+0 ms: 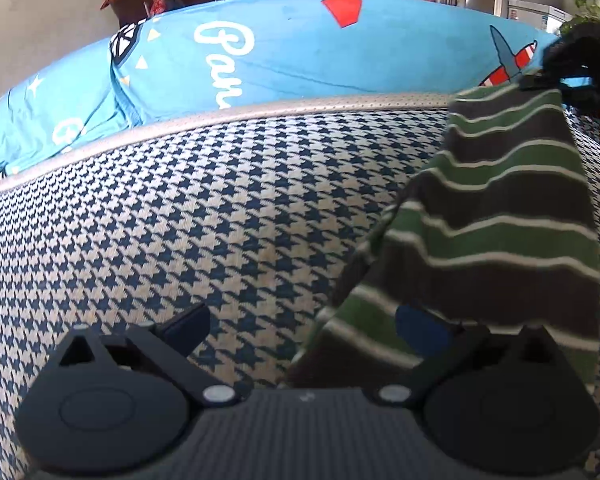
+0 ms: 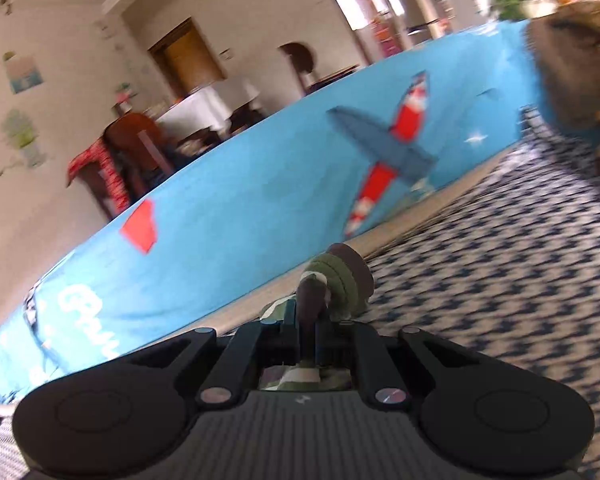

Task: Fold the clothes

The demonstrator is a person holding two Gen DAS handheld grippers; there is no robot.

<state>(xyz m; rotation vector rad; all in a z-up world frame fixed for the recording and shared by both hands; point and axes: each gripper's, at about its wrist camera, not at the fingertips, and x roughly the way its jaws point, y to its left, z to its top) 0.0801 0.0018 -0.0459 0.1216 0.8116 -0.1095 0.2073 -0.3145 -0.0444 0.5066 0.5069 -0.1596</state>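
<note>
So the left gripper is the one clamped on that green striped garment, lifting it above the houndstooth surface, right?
Not quite. It is the right gripper that is shut on the striped garment, as the right wrist view shows, with fabric bunched between its fingers. In the left wrist view the left gripper is open, gripping nothing. The garment does hang above the houndstooth surface.

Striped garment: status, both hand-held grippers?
Left hand-held gripper open, empty. Right hand-held gripper shut on striped garment, hanging over houndstooth surface. Nothing in the way.
</note>
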